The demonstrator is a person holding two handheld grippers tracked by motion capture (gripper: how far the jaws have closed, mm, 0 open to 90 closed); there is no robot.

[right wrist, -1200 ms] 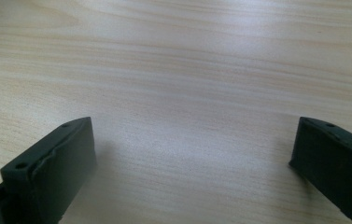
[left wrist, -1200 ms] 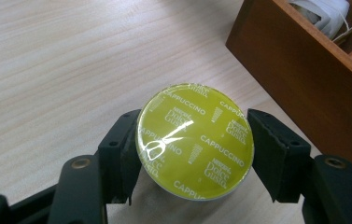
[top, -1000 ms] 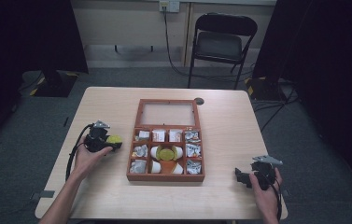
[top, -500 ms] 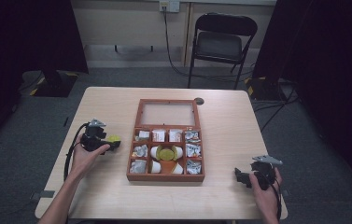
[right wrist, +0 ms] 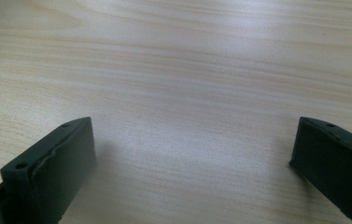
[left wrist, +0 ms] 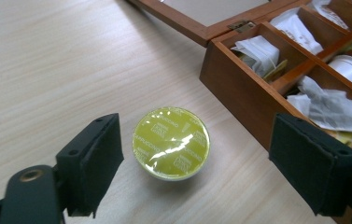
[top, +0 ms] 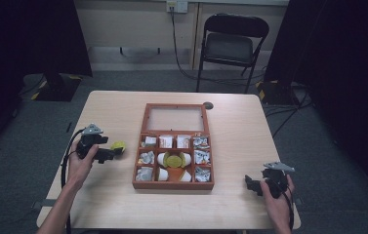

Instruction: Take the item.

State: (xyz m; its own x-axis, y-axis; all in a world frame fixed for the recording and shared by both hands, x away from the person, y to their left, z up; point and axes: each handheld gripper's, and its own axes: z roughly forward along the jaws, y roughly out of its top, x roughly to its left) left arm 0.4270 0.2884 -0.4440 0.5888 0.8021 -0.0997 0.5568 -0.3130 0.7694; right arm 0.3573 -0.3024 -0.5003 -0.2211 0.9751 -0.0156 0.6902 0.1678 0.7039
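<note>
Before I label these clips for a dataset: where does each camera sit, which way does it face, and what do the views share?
High view: fixed above the person's side, looking forward and down on the table; forearms, left gripper and right gripper enter from below.
Left gripper view: rides the left gripper, looking along its open fingers at the yellow capsule beside the wooden box.
Right gripper view: rides the right gripper, facing bare tabletop between open fingers.
Shared: high and left gripper views both show capsule and box.
</note>
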